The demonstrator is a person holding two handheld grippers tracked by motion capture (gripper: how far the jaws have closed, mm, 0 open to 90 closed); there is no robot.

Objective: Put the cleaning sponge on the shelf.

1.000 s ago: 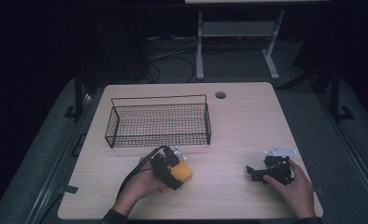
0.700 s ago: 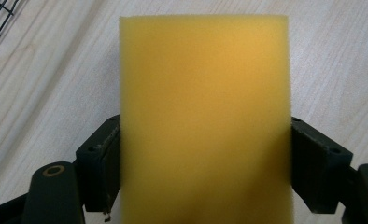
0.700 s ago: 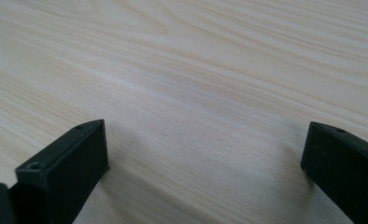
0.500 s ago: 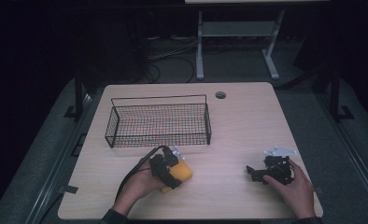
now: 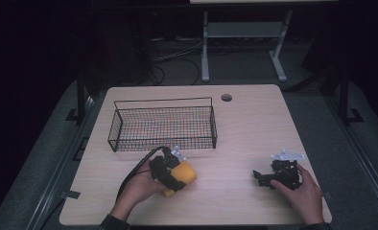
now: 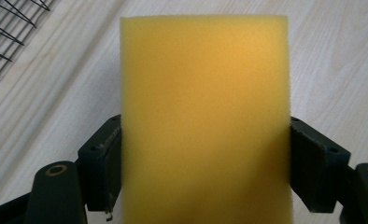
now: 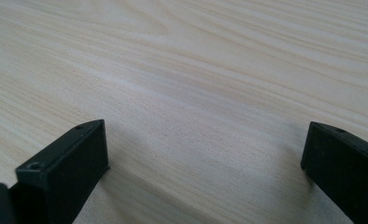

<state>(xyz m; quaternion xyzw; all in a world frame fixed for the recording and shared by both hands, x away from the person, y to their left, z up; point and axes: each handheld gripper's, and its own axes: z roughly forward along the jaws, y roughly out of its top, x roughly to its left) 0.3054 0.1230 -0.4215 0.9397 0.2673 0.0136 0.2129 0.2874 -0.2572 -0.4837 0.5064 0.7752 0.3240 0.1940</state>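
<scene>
A yellow sponge (image 5: 183, 173) lies on the wooden table (image 5: 254, 129) near its front left, in front of the wire basket. My left gripper (image 5: 177, 175) is around it. In the left gripper view the sponge (image 6: 203, 102) stands between the two black pads (image 6: 105, 158), which touch both of its sides. The jaws have just been closing on it. At the front right, my right gripper (image 5: 260, 178) rests low over the table and points left. Its jaws are open in the right gripper view (image 7: 205, 135), with only bare wood between them.
A black wire basket (image 5: 163, 101) stands on the back left part of the table, just behind the left hand; its corner (image 6: 4, 37) shows in the left gripper view. A round cable hole (image 5: 226, 97) sits near the far edge. A cable (image 5: 134, 172) trails from the left gripper.
</scene>
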